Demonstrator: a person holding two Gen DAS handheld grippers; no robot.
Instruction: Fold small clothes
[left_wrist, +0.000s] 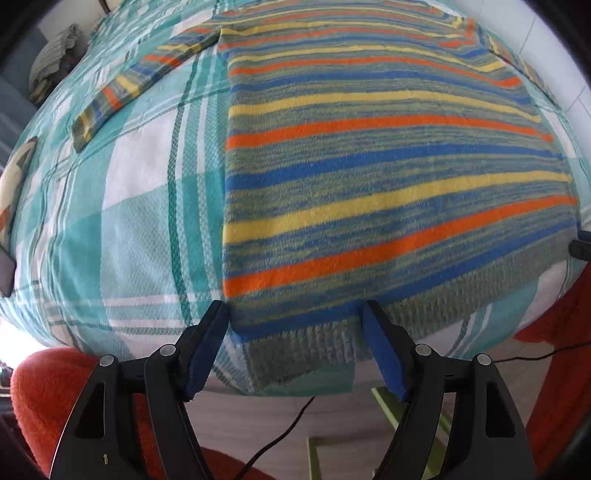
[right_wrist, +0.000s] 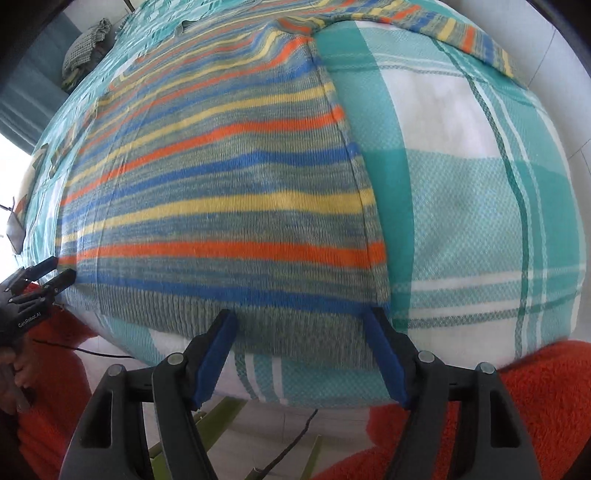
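White lettering reading "GenRobot.AI" runs along the black body of the left gripper (right_wrist: 55, 273) (seen at the right wrist view's left edge). A small white "1" marks its left finger (left_wrist: 105, 459) base.

Knitted, matt and faintly fuzzy: the striped sweater (left_wrist: 369, 177) in grey-green, blue, yellow and orange wool-like yarn, with a coarser ribbed band along its hem. Woven, matt and finely textured like a waffle cloth: the teal-and-white checked bedspread (right_wrist: 461, 206) beneath it; fluffy and rough-piled: the orange-red fleece fabric (right_wrist: 535, 398) at the near edge. Smooth, slightly glossy black plastic with small round metal pins on the left gripper (left_wrist: 295, 306) and right gripper (right_wrist: 301, 314), and dull blue foam-like pads (right_wrist: 212, 365) on the inner faces.
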